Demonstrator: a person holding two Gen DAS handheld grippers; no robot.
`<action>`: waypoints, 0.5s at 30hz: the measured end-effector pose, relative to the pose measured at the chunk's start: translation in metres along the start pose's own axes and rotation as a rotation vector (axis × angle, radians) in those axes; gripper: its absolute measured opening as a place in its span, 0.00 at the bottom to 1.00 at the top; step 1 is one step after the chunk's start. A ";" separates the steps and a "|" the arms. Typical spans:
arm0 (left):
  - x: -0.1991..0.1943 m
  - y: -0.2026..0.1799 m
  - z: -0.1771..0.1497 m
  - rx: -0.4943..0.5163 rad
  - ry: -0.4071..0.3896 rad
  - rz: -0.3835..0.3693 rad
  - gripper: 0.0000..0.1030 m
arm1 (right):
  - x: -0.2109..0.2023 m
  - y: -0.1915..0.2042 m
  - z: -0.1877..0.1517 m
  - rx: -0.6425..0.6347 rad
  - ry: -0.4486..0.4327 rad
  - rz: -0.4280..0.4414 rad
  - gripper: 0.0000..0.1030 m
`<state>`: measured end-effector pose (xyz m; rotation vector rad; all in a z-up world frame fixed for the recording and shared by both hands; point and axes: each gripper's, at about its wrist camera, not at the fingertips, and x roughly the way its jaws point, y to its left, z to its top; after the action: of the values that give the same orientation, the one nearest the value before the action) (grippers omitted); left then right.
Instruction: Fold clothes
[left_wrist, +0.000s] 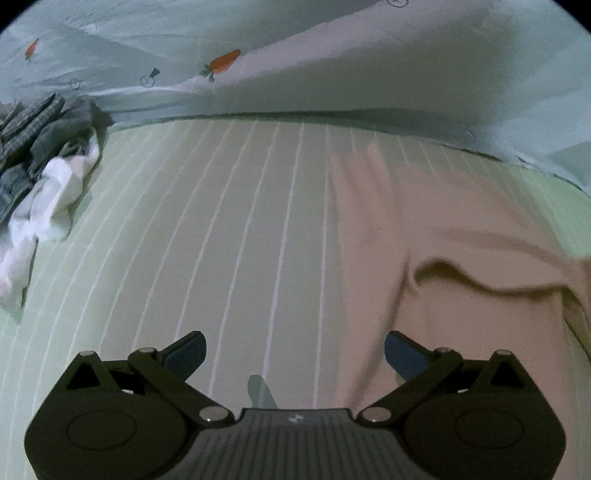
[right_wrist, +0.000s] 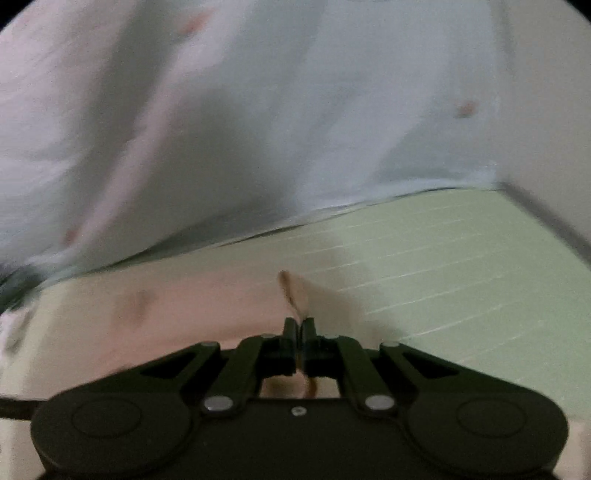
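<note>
A pale pink garment (left_wrist: 461, 236) lies spread on the green striped bed sheet (left_wrist: 221, 240), at the right of the left wrist view, with a dark fold running across it. My left gripper (left_wrist: 294, 350) hangs wide open above the sheet, nothing between its blue pads; its right finger (left_wrist: 400, 356) is over the garment's left edge. In the blurred right wrist view the same pink garment (right_wrist: 177, 306) fills the lower left. My right gripper (right_wrist: 299, 326) is shut on a pinched edge of that cloth, which pokes up between the fingers.
A heap of clothes (left_wrist: 33, 147), checked, dark blue and white, lies at the left on the sheet. A light blue quilt with carrot prints (left_wrist: 221, 62) is bunched along the far side. The bed's right edge (right_wrist: 546, 218) meets a wall.
</note>
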<state>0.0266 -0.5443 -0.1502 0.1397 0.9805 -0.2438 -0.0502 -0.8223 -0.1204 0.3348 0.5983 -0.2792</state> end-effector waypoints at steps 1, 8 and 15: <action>-0.004 0.001 -0.005 0.002 0.002 -0.002 0.99 | 0.002 0.011 -0.007 -0.017 0.030 0.044 0.04; -0.038 -0.005 -0.021 0.032 -0.048 -0.012 0.99 | 0.019 0.038 -0.067 -0.053 0.323 0.128 0.19; -0.048 -0.034 -0.029 0.052 -0.040 -0.072 0.99 | -0.023 -0.005 -0.051 0.025 0.165 0.026 0.90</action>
<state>-0.0316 -0.5636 -0.1263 0.1463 0.9410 -0.3370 -0.0960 -0.8036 -0.1472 0.3916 0.7528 -0.2358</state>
